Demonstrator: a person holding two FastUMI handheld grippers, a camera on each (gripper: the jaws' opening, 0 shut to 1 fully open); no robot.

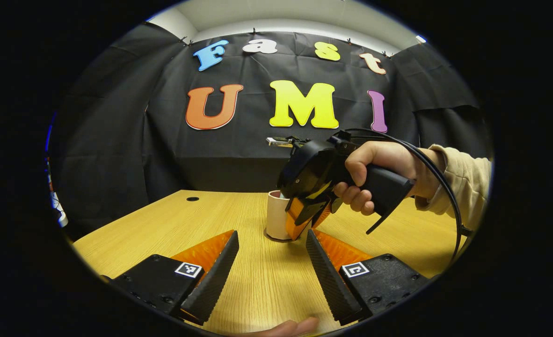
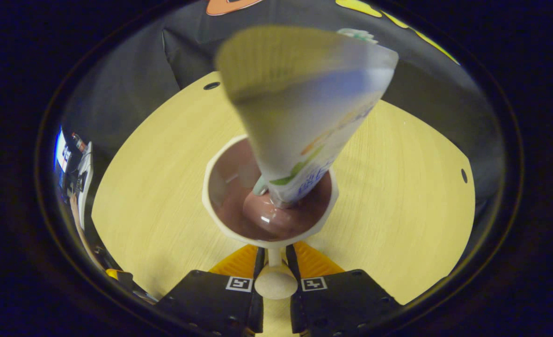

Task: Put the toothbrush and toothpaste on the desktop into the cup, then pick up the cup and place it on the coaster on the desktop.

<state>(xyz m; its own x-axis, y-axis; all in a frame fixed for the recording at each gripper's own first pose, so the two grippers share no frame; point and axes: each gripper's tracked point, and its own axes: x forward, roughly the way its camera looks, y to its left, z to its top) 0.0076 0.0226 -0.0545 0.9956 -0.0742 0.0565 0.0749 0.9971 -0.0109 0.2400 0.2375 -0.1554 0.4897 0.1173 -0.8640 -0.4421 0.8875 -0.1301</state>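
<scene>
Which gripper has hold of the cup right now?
The right gripper, fingers closed on the cup's handle, toothpaste standing inside. The left gripper is open over bare desk.

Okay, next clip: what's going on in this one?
A person is working with two handheld grippers over a wooden desk. The right claw is shut on the handle of the cup, which holds the toothpaste standing cap-down inside. In the left gripper view the cup sits on a dark coaster, so the placing looks about done, though the grip isn't released yet. The left claw hangs open nearby, holding nothing.
</scene>
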